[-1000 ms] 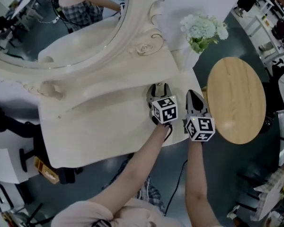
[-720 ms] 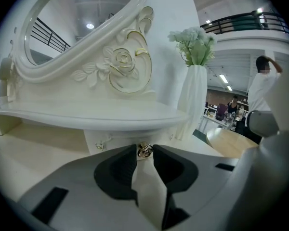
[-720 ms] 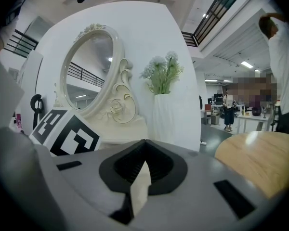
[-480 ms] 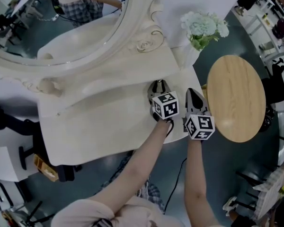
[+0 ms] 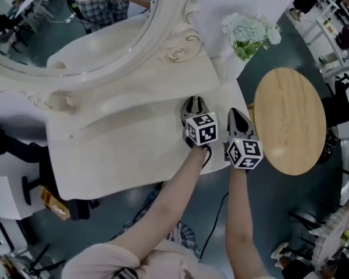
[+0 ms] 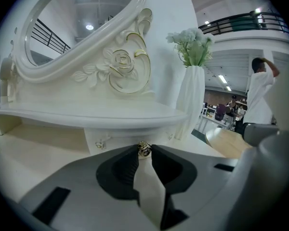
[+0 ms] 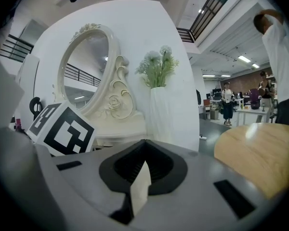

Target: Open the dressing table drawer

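Observation:
The cream dressing table (image 5: 116, 150) has a small drawer (image 6: 120, 137) under its raised shelf, with a gold knob (image 6: 144, 149) on the front. My left gripper (image 6: 144, 150) (image 5: 194, 102) has just been closing, and its jaws now pinch that knob between their tips. Beside it on the right, at the table's right edge, my right gripper (image 5: 232, 113) (image 7: 143, 142) is shut with nothing in it. The drawer front sits flush under the shelf.
A tall white vase of pale flowers (image 5: 250, 36) (image 6: 192, 100) stands on the table's right end, just right of the drawer. An oval carved mirror (image 5: 75, 28) rises behind. A round wooden side table (image 5: 291, 121) sits to the right. A second small knob (image 6: 100, 145) is to the left.
The left gripper's jaws have drawn together around the drawer knob. Both hands have stayed where they were.

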### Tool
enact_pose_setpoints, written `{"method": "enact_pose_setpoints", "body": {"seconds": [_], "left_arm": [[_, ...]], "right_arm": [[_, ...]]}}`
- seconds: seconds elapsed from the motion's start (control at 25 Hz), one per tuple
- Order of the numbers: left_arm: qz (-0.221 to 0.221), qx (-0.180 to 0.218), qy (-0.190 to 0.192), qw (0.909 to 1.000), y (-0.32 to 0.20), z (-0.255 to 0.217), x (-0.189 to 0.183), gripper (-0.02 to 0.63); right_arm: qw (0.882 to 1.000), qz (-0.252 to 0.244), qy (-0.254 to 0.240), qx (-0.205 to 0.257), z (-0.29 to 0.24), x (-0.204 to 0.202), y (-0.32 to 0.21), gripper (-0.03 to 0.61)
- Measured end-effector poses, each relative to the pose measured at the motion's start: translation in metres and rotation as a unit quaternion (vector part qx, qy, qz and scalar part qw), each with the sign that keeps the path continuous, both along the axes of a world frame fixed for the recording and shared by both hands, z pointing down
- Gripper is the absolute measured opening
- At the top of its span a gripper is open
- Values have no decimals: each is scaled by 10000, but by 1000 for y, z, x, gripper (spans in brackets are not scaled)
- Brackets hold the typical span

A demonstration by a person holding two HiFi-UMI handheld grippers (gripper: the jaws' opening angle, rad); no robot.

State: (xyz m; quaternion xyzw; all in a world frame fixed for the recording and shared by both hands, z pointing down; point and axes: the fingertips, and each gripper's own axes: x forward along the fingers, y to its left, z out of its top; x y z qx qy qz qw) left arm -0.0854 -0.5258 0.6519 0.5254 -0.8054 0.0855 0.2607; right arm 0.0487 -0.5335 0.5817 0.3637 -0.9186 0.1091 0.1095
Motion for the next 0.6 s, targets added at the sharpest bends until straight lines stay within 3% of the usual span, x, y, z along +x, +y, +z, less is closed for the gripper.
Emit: {"method": "enact_pose_setpoints", "body": {"seconds": [0.6], "left_arm": [[58, -11, -39, 10000, 4, 1, 5, 103]], "right_arm": [[9995, -125, -47, -285, 15, -4, -11, 17]]}}
